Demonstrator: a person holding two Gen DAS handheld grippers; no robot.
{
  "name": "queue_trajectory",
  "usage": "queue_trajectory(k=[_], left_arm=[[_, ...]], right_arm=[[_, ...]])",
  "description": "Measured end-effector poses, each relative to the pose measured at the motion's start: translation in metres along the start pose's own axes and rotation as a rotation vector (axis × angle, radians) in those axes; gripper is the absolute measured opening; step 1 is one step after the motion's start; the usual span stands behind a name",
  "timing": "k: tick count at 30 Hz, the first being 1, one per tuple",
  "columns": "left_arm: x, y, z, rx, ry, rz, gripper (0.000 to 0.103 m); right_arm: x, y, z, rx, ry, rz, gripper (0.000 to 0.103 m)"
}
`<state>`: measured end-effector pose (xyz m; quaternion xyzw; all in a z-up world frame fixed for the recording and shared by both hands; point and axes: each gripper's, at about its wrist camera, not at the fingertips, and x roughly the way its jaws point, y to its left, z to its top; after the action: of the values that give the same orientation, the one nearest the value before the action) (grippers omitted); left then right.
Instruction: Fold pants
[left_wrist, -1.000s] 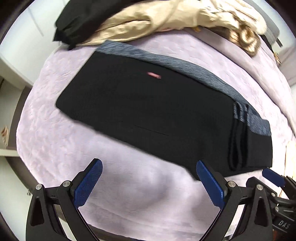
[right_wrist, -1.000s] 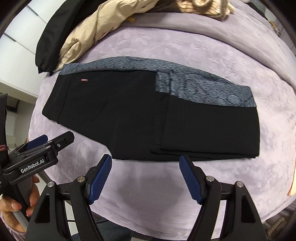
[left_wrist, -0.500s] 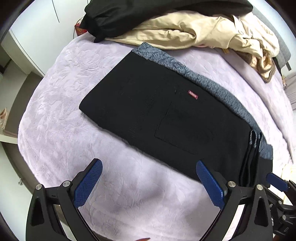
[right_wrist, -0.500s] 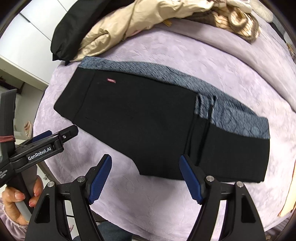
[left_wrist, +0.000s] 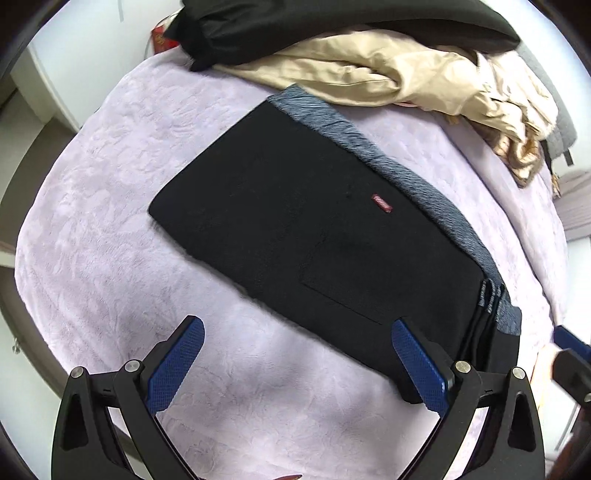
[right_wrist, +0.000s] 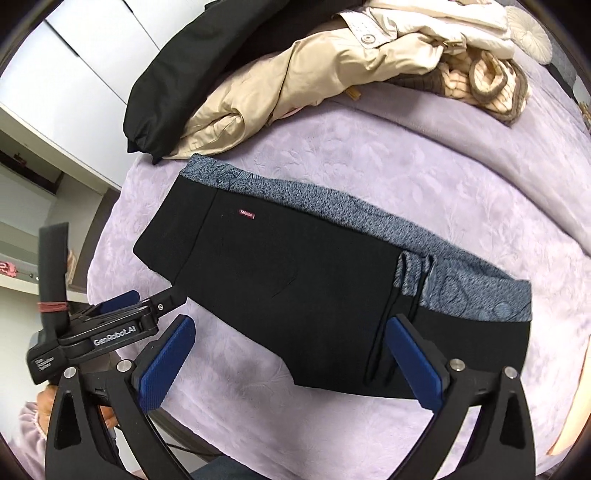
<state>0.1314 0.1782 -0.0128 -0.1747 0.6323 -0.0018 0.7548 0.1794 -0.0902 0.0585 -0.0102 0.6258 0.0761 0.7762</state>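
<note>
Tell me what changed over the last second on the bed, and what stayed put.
The right gripper has just been opening its jaws wider, with nothing between them; its view pulled back from the pants. The left gripper shifted along the pants, open and empty. The folded pants, the beige jacket and the purple blanket lie as before.

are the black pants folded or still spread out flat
Folded: the black pants lie as a compact rectangle on the bedspread, layered edges stacked at one end.

Domestic bedroom. A bed (right_wrist: 424, 177) with a lilac embossed cover carries loose clothing heaped along its far edge: a beige coat (right_wrist: 295, 77) and a black garment (right_wrist: 192, 66). White wardrobe doors (right_wrist: 74, 62) stand beyond its left corner.
</note>
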Motion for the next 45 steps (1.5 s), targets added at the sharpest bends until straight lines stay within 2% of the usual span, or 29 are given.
queue_trajectory(k=[7, 9, 11, 15, 18, 20, 24, 28, 30, 33, 39, 43, 45], left_arm=[[0.006, 0.007, 0.005, -0.005, -0.003, 0.012, 0.102], [0.006, 0.009, 0.007, -0.013, 0.003, -0.007, 0.102], [0.003, 0.015, 0.009, -0.026, 0.005, -0.030, 0.102], [-0.025, 0.037, 0.011, -0.049, -0.031, -0.048, 0.102], [-0.051, 0.051, 0.012, -0.029, -0.103, 0.007, 0.102], [-0.059, 0.061, 0.015, -0.031, -0.123, 0.021, 0.102], [-0.052, 0.070, 0.020, -0.070, -0.104, -0.006, 0.102], [-0.036, 0.061, 0.018, -0.083, -0.093, -0.062, 0.102], [-0.023, 0.057, 0.017, -0.099, -0.073, -0.110, 0.102], [-0.002, 0.055, 0.016, -0.140, -0.055, -0.191, 0.102], [0.035, 0.070, 0.009, -0.212, -0.037, -0.315, 0.102], [0.049, 0.069, 0.008, -0.192, -0.043, -0.411, 0.102], [0.054, 0.065, 0.012, -0.184, -0.050, -0.432, 0.102]], right_arm=[[-0.030, 0.007, 0.034, -0.131, -0.043, -0.062, 0.103], [-0.034, 0.007, 0.041, -0.132, -0.043, -0.004, 0.103], [-0.040, 0.001, 0.044, -0.091, -0.056, 0.109, 0.103], [-0.046, -0.006, 0.037, -0.030, -0.055, 0.191, 0.103], [-0.058, -0.008, 0.030, -0.018, -0.064, 0.233, 0.103], [-0.068, -0.010, 0.030, -0.010, -0.076, 0.258, 0.103], [-0.082, -0.011, 0.042, 0.001, -0.113, 0.257, 0.103], [-0.090, -0.003, 0.061, -0.023, -0.154, 0.247, 0.103], [-0.082, 0.001, 0.067, -0.039, -0.150, 0.221, 0.103], [-0.050, 0.006, 0.067, -0.033, -0.091, 0.225, 0.103], [0.033, 0.008, 0.032, -0.001, 0.066, 0.244, 0.103], [0.063, 0.003, 0.011, 0.026, 0.116, 0.275, 0.103], [0.072, -0.001, 0.006, 0.036, 0.128, 0.283, 0.103]])
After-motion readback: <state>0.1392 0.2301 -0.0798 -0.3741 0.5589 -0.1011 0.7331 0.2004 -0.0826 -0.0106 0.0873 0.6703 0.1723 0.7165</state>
